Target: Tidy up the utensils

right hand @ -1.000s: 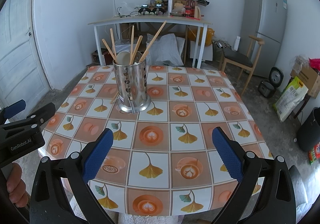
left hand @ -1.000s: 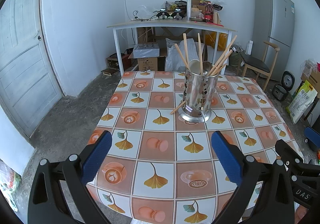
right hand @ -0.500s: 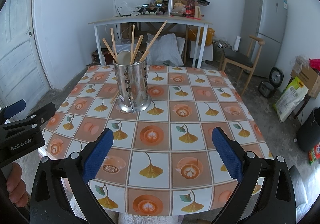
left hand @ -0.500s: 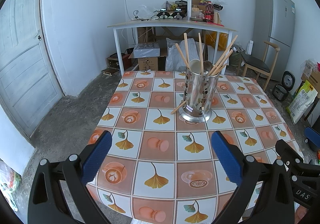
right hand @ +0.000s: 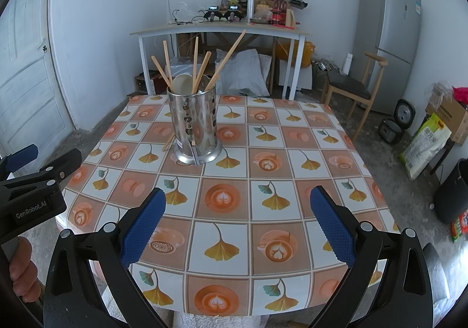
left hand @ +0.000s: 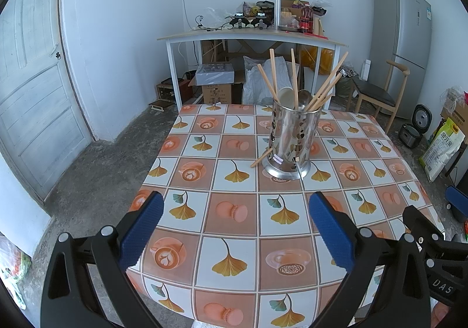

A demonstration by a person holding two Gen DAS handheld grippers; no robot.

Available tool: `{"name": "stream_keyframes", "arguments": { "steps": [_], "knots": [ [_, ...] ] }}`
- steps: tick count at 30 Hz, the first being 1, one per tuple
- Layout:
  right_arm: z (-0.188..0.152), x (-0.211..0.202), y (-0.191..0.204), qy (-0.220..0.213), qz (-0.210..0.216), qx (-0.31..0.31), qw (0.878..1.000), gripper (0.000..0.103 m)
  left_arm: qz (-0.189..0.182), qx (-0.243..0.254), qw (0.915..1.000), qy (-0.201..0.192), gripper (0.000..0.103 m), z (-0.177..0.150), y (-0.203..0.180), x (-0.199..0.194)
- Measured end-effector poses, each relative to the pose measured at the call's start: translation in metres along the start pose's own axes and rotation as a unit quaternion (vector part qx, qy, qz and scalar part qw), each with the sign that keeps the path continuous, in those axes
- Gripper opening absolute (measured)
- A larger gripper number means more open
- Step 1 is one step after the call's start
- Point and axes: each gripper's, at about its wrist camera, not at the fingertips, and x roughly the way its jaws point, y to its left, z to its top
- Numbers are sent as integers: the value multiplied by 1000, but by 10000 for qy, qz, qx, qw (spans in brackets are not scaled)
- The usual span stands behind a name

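Note:
A shiny perforated metal utensil holder stands upright on the table with the patterned cloth. Several wooden chopsticks and a pale spoon stand in it. One chopstick tip pokes out low at its left side. The holder also shows in the right wrist view. My left gripper is open and empty over the near part of the table. My right gripper is open and empty, also near the front edge.
The other gripper shows at each view's edge, at the right in the left wrist view and at the left in the right wrist view. Behind the table stand a white desk, a chair and a fridge. A door is at the left.

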Motion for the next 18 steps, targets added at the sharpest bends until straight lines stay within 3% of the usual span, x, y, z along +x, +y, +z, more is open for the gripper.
{"name": "stream_keyframes", "arguments": {
  "steps": [18],
  "knots": [
    [0,0,2,-3,-5,-5,10000,95,-2,-5,10000,-6,97,0,0,0]
  ]
}}
